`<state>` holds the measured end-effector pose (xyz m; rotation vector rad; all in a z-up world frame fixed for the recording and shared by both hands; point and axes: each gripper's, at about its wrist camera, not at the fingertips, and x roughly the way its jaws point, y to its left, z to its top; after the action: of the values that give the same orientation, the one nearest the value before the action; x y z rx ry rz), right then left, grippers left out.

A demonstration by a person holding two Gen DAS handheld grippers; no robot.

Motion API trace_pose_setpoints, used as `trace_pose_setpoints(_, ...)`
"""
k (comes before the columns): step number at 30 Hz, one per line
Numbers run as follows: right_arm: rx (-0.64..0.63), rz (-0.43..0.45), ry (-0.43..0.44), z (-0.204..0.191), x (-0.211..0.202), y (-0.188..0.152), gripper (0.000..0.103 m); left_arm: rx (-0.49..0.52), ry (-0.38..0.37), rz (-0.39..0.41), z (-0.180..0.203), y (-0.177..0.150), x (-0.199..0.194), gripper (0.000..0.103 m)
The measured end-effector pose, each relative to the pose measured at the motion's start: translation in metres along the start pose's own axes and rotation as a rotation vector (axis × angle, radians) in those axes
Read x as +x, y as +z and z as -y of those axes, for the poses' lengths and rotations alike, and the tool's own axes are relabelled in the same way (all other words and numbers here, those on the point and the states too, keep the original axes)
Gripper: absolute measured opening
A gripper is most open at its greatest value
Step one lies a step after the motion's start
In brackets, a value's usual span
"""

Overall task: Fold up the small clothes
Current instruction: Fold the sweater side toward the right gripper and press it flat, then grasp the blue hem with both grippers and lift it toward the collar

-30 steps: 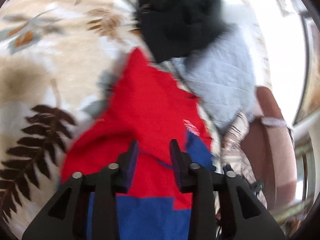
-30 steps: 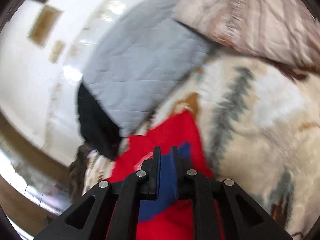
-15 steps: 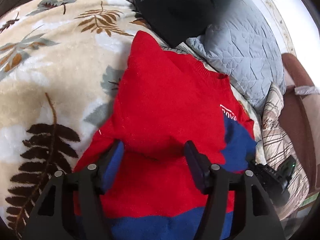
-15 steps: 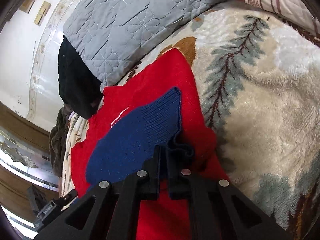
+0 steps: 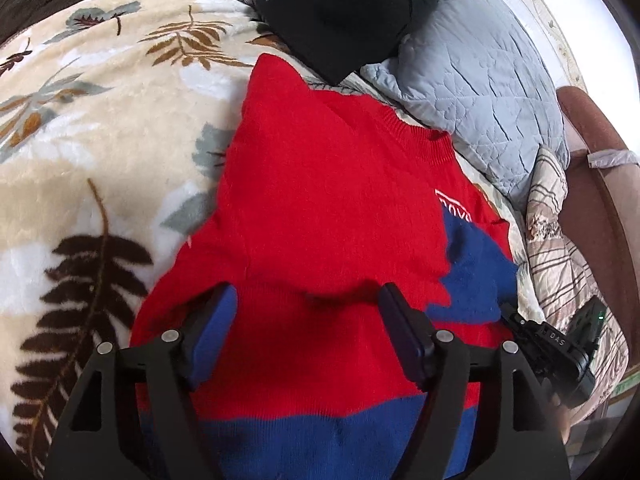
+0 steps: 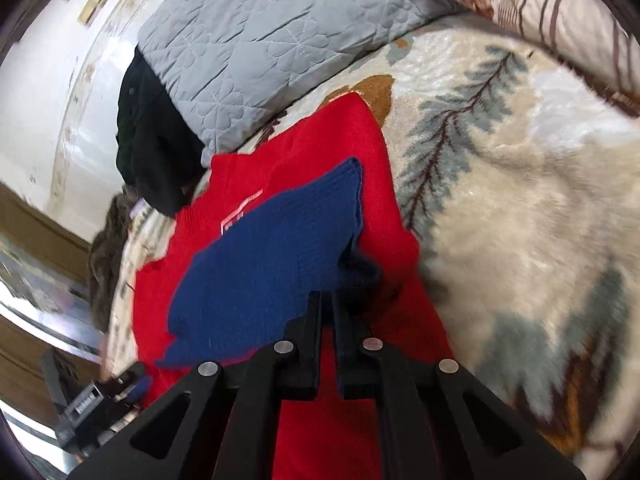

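The red sweater (image 5: 320,208) lies spread on the leaf-print blanket (image 5: 100,152), its neckline toward twelve o'clock and its blue hem band toward six in the left wrist view. A red sleeve is folded across the body at about ten o'clock, its tip up by the collar. The blue sleeve (image 6: 272,256) is drawn across the chest on the other side, partly covering the white lettering; in the right wrist view it fans from the middle out toward eleven o'clock.

Down at six o'clock, the left gripper (image 5: 308,332) has its jaws well apart and opening wider. The red knit lies beneath them, bunched in a small ridge, and the pads press on nothing. The right gripper (image 6: 327,312) is nearly closed, only a thin slit between the fingers, and the bunched near end of the blue sleeve is pinched in that slit.

Beyond the collar, at one o'clock in the left view, sits a grey quilted pillow (image 5: 480,80), touching the sweater's shoulder edge. A heap of black clothing (image 5: 344,12) lies at twelve, its lower corner just beside the red sleeve tip. A striped beige cloth (image 5: 560,248) runs along at three o'clock, with a brown chair arm (image 5: 592,200) past it.
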<state>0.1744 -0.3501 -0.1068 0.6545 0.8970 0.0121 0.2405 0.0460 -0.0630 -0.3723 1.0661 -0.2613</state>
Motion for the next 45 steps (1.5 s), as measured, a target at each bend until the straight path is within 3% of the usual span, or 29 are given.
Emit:
trace_pose_setpoints(2, -0.047, -0.040, -0.091, -0.008, -0.006, -0.011, 0.013, 0.007, 0.007, -0.010, 0.002, -0.005, -0.005, 0.073)
trace_pose_setpoints(4, -0.092, -0.048, -0.117, -0.015, -0.019, -0.020, 0.014, -0.002, 0.017, -0.041, 0.002, -0.011, -0.014, 0.073)
trace_pose_setpoints(7, -0.096, -0.044, -0.055, -0.014, -0.058, -0.033, 0.021, -0.023, -0.029, -0.074, -0.006, -0.022, -0.041, 0.073)
trace_pose_setpoints(8, -0.094, -0.038, -0.032, -0.010, -0.072, -0.039, 0.028, -0.018, -0.033, -0.078, -0.009, -0.026, -0.050, 0.073)
trace_pose_setpoints(9, -0.100, -0.034, -0.023, -0.004, -0.089, -0.046, 0.036, -0.007, -0.027, -0.085, -0.015, -0.032, -0.062, 0.073)
trace_pose_setpoints(11, -0.119, -0.042, -0.054, 0.005, -0.108, -0.057, 0.038, 0.030, -0.004, -0.104, -0.027, -0.046, -0.083, 0.073)
trace_pose_setpoints(14, -0.133, -0.078, -0.085, 0.023, -0.130, -0.077, 0.038, 0.030, 0.012, -0.160, -0.046, -0.069, -0.099, 0.073)
trace_pose_setpoints(18, -0.120, -0.101, -0.082, 0.044, -0.148, -0.103, 0.038, -0.033, -0.046, -0.223, -0.066, -0.101, -0.109, 0.073)
trace_pose_setpoints(26, -0.144, -0.217, -0.020, 0.061, -0.141, -0.142, 0.039, 0.022, -0.096, -0.319, -0.055, -0.161, -0.113, 0.073)
trace_pose_setpoints(32, -0.226, -0.236, 0.042, 0.055, -0.154, -0.153, 0.039, 0.048, -0.104, -0.334, -0.045, -0.177, -0.116, 0.073)
trace_pose_setpoints(36, -0.244, -0.188, 0.096, 0.051, -0.172, -0.160, 0.038, 0.046, -0.116, -0.348, -0.044, -0.184, -0.115, 0.073)
trace_pose_setpoints(39, -0.269, -0.244, 0.036, 0.049, -0.156, -0.166, 0.038, 0.024, -0.130, -0.344, -0.050, -0.185, -0.114, 0.074)
trace_pose_setpoints(43, -0.241, -0.298, 0.035, 0.053, -0.138, -0.174, 0.038, -0.001, -0.139, -0.344, -0.049, -0.185, -0.112, 0.080)
trace_pose_setpoints(45, -0.277, -0.295, 0.006, 0.051, -0.139, -0.175, 0.023, 0.006, -0.130, -0.336, -0.046, -0.186, -0.113, 0.080)
